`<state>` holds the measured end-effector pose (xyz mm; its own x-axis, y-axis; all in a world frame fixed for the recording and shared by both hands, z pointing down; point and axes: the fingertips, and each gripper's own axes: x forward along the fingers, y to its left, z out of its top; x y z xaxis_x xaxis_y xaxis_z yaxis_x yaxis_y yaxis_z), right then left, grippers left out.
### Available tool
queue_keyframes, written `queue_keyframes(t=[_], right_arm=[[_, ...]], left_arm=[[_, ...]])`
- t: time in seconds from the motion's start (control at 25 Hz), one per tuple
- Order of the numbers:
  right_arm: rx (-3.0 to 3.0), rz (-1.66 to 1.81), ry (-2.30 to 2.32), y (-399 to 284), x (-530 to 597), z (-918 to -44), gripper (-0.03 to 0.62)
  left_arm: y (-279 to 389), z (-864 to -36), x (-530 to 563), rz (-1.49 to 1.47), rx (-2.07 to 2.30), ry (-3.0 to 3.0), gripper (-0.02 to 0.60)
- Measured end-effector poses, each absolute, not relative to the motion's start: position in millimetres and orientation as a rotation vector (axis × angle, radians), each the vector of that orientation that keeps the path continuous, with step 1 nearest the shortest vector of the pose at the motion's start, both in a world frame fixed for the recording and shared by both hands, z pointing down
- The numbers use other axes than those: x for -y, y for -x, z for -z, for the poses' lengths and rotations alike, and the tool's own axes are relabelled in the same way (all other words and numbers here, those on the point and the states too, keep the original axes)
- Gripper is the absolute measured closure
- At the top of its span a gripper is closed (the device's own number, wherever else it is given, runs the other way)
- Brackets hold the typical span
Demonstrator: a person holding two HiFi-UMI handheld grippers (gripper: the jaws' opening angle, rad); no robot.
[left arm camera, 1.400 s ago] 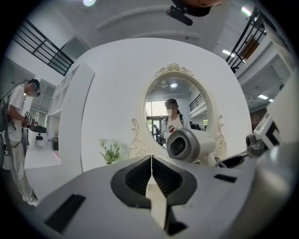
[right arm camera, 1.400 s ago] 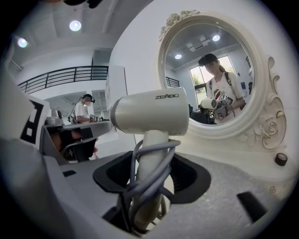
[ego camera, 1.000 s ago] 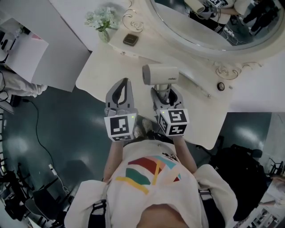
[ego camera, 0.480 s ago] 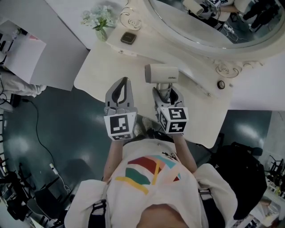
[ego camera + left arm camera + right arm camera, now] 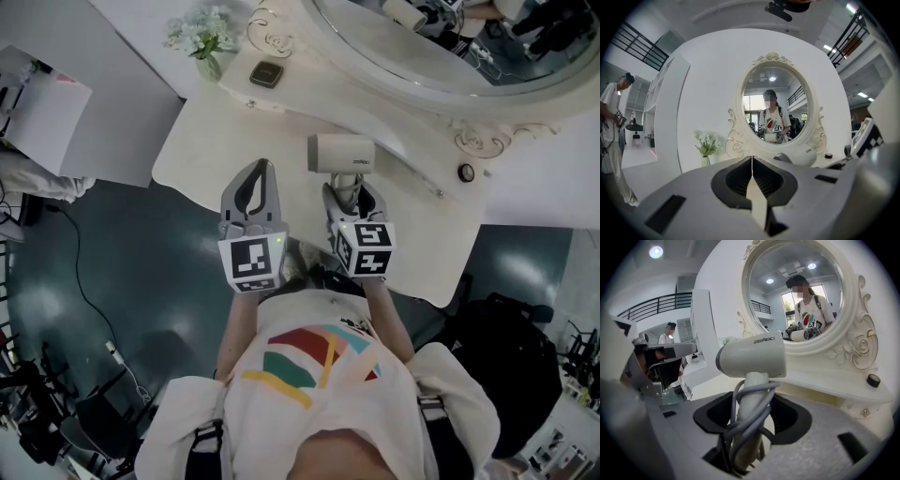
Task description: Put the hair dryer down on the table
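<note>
- Above the counter [image 5: 225, 131], toward its near edge, our right gripper [image 5: 347, 192] holds the hair dryer [image 5: 341, 154] upright, jaws clamped on its cord-wrapped handle.
- Our left gripper [image 5: 262, 173] hangs beside it, jaws closed on nothing.
- We should tip the dryer sideways, lower it onto bare counter well back from the edge, then open.
- We judge the looped cord [image 5: 750, 413] may snag the jaws, so we withdraw straight.

Left gripper [image 5: 262, 167] closed, right gripper [image 5: 349, 187] gripping, side by side
</note>
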<state>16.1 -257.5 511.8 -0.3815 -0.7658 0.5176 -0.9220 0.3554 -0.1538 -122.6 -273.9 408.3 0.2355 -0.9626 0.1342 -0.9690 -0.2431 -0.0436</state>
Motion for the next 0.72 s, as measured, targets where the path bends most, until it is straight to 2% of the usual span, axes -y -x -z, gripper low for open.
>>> queue_keyframes(t=[0.72], right_arm=[[2.123,-0.675,-1.429,-29,252,-559,0.37]], left_arm=[[114,-425,282,-0.296,1.855,-2.432,0.575]])
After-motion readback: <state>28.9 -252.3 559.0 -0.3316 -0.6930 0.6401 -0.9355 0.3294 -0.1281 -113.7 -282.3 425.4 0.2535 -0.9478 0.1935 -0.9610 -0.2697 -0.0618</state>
